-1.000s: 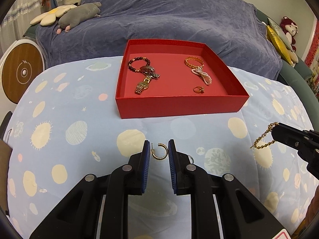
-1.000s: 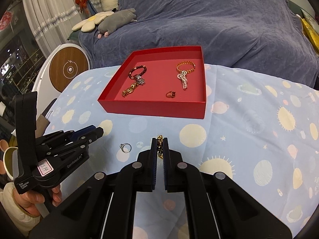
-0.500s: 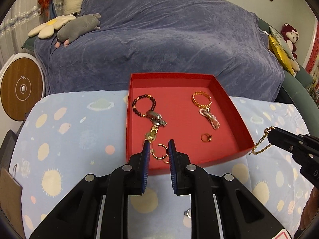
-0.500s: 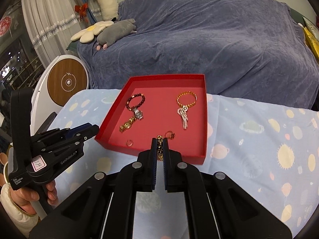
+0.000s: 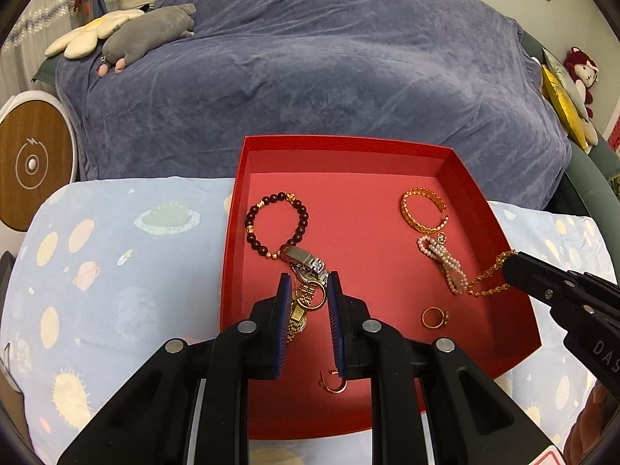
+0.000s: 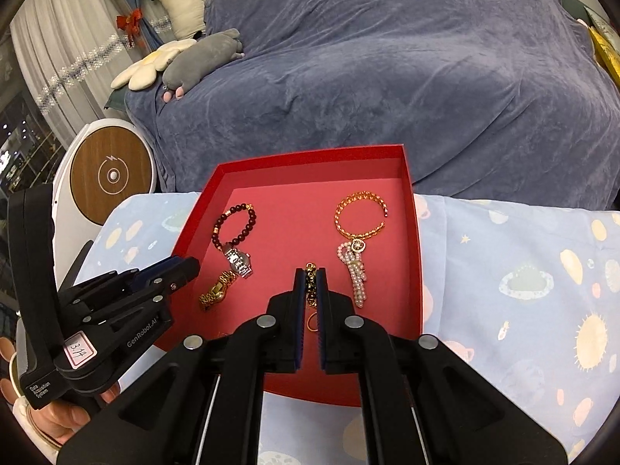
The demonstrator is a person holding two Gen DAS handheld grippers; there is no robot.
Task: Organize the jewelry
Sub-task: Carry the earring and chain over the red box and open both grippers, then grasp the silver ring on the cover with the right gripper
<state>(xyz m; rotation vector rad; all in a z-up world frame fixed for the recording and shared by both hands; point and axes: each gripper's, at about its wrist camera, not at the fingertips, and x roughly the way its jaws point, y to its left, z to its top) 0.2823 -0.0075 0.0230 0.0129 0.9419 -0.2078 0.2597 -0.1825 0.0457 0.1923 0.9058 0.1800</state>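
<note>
The red tray [image 5: 348,142] lies on the patterned tablecloth, and both grippers hover over it. My left gripper [image 5: 310,287] is shut on a gold hoop earring [image 5: 314,309], just above the watch [image 5: 306,264]. A gold chain [image 6: 310,271] is pinched in my right gripper [image 6: 310,276]; from the left wrist view this chain [image 5: 486,279] dangles over the pearl piece [image 5: 445,261]. In the tray lie a dark bead bracelet [image 5: 277,224], a gold bangle [image 5: 422,209], a ring [image 5: 434,316] and a second hoop earring [image 5: 333,383].
Behind the tray [image 6: 310,155] is a sofa under a blue cover [image 5: 329,58] with plush toys [image 5: 147,35]. A round wood-faced device [image 5: 31,162] stands at the left. The left gripper [image 6: 189,266] and a hand [image 6: 58,422] fill the right wrist view's lower left.
Both grippers have moved forward from above the tablecloth to over the red tray, each carrying its piece. A ring on the cloth has dropped out of view.
</note>
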